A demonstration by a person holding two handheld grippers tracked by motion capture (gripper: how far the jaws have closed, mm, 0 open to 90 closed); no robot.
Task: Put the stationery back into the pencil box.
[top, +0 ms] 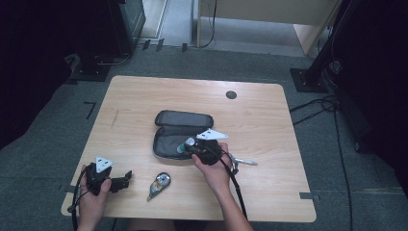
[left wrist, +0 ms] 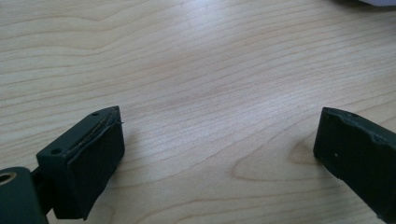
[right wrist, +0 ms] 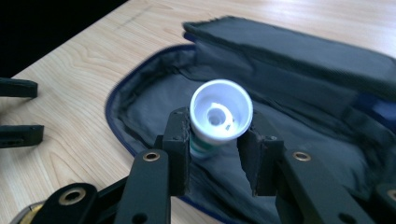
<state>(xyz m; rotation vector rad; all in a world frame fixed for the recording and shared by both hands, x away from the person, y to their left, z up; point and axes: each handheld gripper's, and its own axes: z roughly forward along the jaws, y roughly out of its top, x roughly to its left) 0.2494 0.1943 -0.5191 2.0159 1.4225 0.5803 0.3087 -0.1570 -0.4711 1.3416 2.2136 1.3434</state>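
Wooden table (top: 144,96), seen from above. A dark pouch (top: 180,132) lay unzipped and folded open near the middle, its lid flap turned back toward the far edge. Grey lining showed inside.

Right gripper (top: 188,146) was over the near right part of the open pouch, held in the right hand (top: 214,168). Its jaws pinched a small white tube (top: 189,143) with green bands on the body. In the right gripper view the tube (right wrist: 220,114) pointed its wide white cap end at the camera, clamped on both sides just below the cap, and hung above the pouch lining (right wrist: 149,112). Whether the tube touched the lining could not be told.

Left gripper (top: 126,179) rested low at the near left corner of the table, in the left hand (top: 91,195), well apart from the pouch. Jaws spread wide, nothing between them; the left gripper view showed bare wood grain (left wrist: 210,84) in the gap. The tips of this gripper (right wrist: 18,109) also appeared at the left edge of the right gripper view.

A small teardrop-shaped object (top: 159,185), silvery with a dark tail, lay on the table between the two hands, near the front edge. A slim silvery item (top: 244,161) lay just right of the right hand; too small to identify. A dark round grommet (top: 231,95) sat near the far edge.
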